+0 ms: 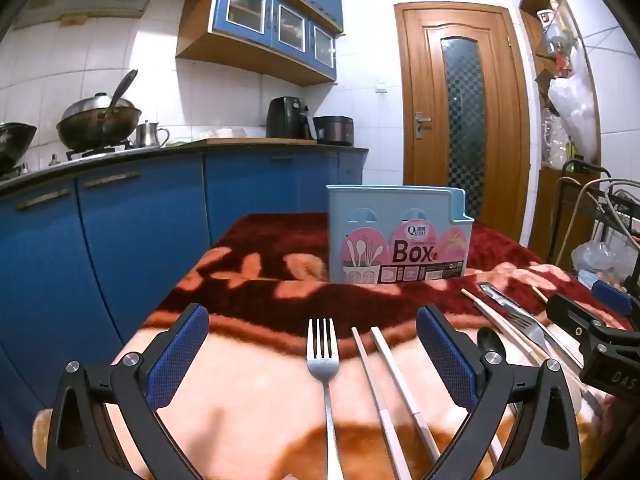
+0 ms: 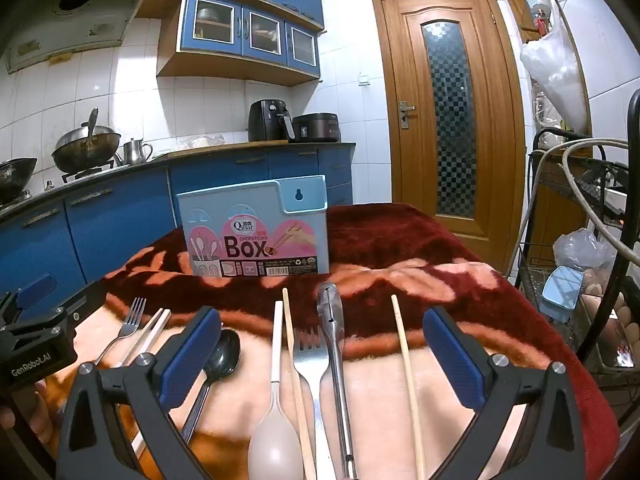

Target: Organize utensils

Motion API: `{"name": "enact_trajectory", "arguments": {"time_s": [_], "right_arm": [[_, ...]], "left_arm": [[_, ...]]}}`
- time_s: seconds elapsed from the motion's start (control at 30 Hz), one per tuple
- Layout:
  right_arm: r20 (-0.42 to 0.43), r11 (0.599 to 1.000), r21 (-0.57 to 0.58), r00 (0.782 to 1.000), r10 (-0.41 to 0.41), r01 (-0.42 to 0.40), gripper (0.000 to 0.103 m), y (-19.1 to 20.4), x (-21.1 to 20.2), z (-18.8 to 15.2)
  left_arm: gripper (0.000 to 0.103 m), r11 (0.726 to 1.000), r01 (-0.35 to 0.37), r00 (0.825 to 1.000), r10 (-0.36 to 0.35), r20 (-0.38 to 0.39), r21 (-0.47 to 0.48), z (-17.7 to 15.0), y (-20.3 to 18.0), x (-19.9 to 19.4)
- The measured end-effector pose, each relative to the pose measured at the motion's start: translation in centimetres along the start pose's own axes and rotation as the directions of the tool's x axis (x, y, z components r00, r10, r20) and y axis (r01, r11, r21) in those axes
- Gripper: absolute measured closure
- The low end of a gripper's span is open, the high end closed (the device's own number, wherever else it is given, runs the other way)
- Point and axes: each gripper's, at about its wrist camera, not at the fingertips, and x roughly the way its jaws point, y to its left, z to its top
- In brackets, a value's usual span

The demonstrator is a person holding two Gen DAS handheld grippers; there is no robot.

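A light blue chopsticks box (image 1: 398,234) stands upright on the red and peach blanket (image 1: 248,264); it also shows in the right wrist view (image 2: 256,228). My left gripper (image 1: 312,354) is open and empty, with a steel fork (image 1: 323,364) and a pair of white chopsticks (image 1: 384,376) lying between its fingers. My right gripper (image 2: 322,354) is open and empty over a beige spoon (image 2: 275,432), a wooden chopstick (image 2: 294,368), a wide fork (image 2: 312,364), a steel handle (image 2: 334,344) and another wooden chopstick (image 2: 406,372). A dark spoon (image 2: 220,360) lies by its left finger.
The blanket covers a table with edges at left and right. Blue kitchen cabinets (image 1: 120,216) with a wok (image 1: 98,120) run along the left. A wire rack (image 2: 580,272) with bags stands right of the table. A wooden door (image 1: 464,120) is behind.
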Motion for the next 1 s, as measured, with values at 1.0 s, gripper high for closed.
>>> {"name": "enact_trajectory", "arguments": {"time_s": [1.0], "right_arm": [[-0.008, 1.0, 0.002, 1.0, 0.0, 0.0, 0.0, -0.09, 0.24, -0.14]], "left_arm": [[0.0, 1.0, -0.002, 1.0, 0.002, -0.001, -0.003, 0.18, 0.06, -0.05]]}}
